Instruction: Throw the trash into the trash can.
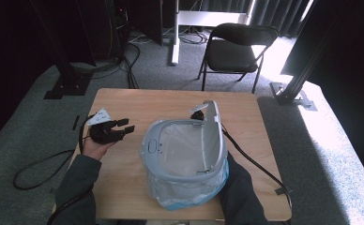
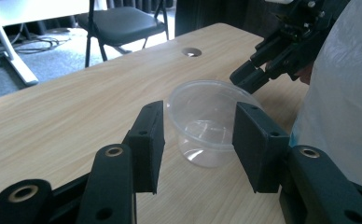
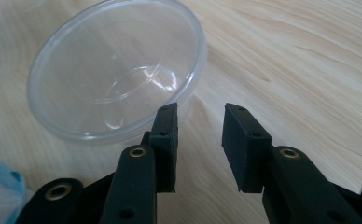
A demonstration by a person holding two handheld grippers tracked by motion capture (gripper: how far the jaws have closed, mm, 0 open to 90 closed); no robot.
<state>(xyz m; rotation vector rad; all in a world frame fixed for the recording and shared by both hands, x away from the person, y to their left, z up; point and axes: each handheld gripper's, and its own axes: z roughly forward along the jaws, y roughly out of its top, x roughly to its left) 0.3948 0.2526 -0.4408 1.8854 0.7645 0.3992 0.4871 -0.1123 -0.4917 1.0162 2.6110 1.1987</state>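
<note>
A clear plastic bowl (image 2: 202, 119) stands upright and empty on the wooden table (image 2: 76, 107). My left gripper (image 2: 198, 140) is open just short of it, one jaw to either side of the bowl in the left gripper view and not touching it. In the high view the left gripper (image 1: 112, 130) hovers at the table's left, pointing right. My right gripper (image 3: 198, 140) is open with nothing between its jaws; the bowl (image 3: 114, 79) lies just beyond its left jaw. From the left gripper view the right gripper (image 2: 249, 77) hangs over the bowl's far rim.
A grey-rimmed waste bin (image 1: 152, 140) with its lid (image 1: 214, 133) raised and a white bag liner (image 2: 342, 93) stands at the table's front middle. A black folding chair (image 1: 238, 47) is beyond the table. Cables trail off both table sides.
</note>
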